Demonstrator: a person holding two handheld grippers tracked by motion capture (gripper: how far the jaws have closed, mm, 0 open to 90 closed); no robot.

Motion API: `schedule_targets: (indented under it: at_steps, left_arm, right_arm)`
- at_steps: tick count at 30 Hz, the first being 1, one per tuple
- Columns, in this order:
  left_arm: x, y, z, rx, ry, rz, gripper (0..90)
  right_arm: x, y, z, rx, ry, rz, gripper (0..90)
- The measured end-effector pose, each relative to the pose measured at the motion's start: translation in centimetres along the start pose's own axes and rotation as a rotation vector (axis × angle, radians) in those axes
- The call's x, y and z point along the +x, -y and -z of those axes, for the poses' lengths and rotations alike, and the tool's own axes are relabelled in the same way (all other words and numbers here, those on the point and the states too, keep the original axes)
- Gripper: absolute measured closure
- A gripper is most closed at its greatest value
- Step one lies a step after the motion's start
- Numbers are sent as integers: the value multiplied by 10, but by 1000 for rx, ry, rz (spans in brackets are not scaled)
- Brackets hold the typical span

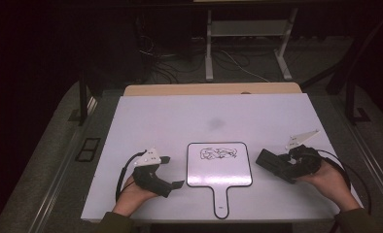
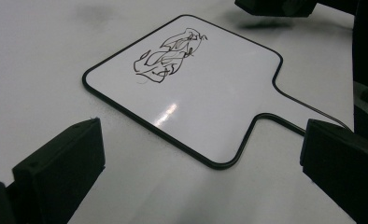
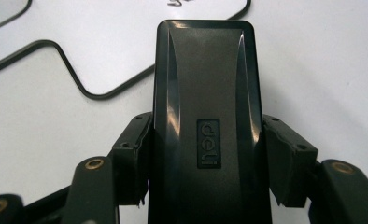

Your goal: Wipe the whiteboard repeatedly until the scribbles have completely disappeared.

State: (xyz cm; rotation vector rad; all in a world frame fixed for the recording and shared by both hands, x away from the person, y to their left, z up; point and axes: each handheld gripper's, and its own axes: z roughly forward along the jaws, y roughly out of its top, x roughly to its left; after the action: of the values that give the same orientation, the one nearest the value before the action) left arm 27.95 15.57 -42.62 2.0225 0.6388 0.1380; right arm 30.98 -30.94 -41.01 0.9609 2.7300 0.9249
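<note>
A small white hand-held whiteboard (image 1: 219, 170) with a black rim and a handle lies flat at the table's front middle; a black scribble (image 1: 218, 154) marks its upper part. My left gripper (image 1: 174, 171) rests just left of the board, jaws open and nothing between them. In the left gripper view the board (image 2: 210, 102) and scribble (image 2: 168, 58) lie ahead of the wide-apart jaws (image 2: 203, 168). My right gripper (image 1: 283, 166) sits right of the board, shut on a black eraser (image 1: 269, 160). The right gripper view shows the eraser (image 3: 205, 84) clamped between both pads (image 3: 205, 158), pointing toward the board's corner (image 3: 102, 46).
The white tabletop (image 1: 170, 116) carries a faint grey smudge (image 1: 215, 124) behind the board. A wooden edge (image 1: 211, 89) runs along the back. Beyond it on the floor stand a white metal frame (image 1: 248, 29) and loose cables (image 1: 160, 63).
</note>
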Motion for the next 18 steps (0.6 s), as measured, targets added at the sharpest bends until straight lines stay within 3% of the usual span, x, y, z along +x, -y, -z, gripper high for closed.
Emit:
schedule_targets:
  at_steps: [18]
  left_arm:
    - [1, 0, 1, -5, -6, 6, 0]
  right_arm:
    - [0, -28, -3, -25, -7, 18, 386]
